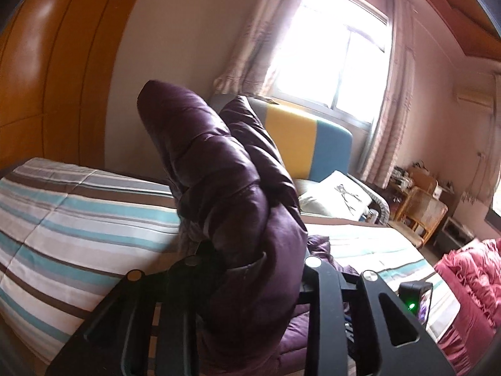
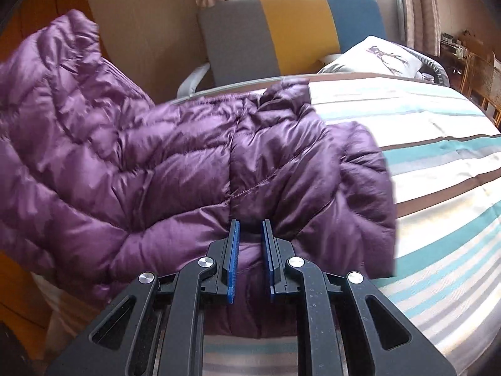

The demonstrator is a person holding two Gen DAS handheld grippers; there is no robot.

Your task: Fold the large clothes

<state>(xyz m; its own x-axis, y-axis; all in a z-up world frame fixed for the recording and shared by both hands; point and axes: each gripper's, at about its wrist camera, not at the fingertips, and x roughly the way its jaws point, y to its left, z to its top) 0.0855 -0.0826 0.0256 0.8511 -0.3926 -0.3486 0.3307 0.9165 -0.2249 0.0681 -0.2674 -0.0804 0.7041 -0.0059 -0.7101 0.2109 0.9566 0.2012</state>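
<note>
Mid-fold, both claws, left claw (image 1: 250, 282) and right claw (image 2: 250, 244), clench the purple down jacket (image 2: 156, 156) over the striped bed (image 2: 438, 156); next, lay the lifted half flat.

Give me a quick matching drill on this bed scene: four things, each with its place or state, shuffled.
Things:
1. jacket
2. right claw
3. pillow
4. pink quilt

Places or states:
A. white, at the head of the bed by the striped headboard
B. bunched at the right edge of the left wrist view
C. purple, spread over the striped bedspread
D. pinching the jacket's near edge

Pairs: 1-C, 2-D, 3-A, 4-B
</note>
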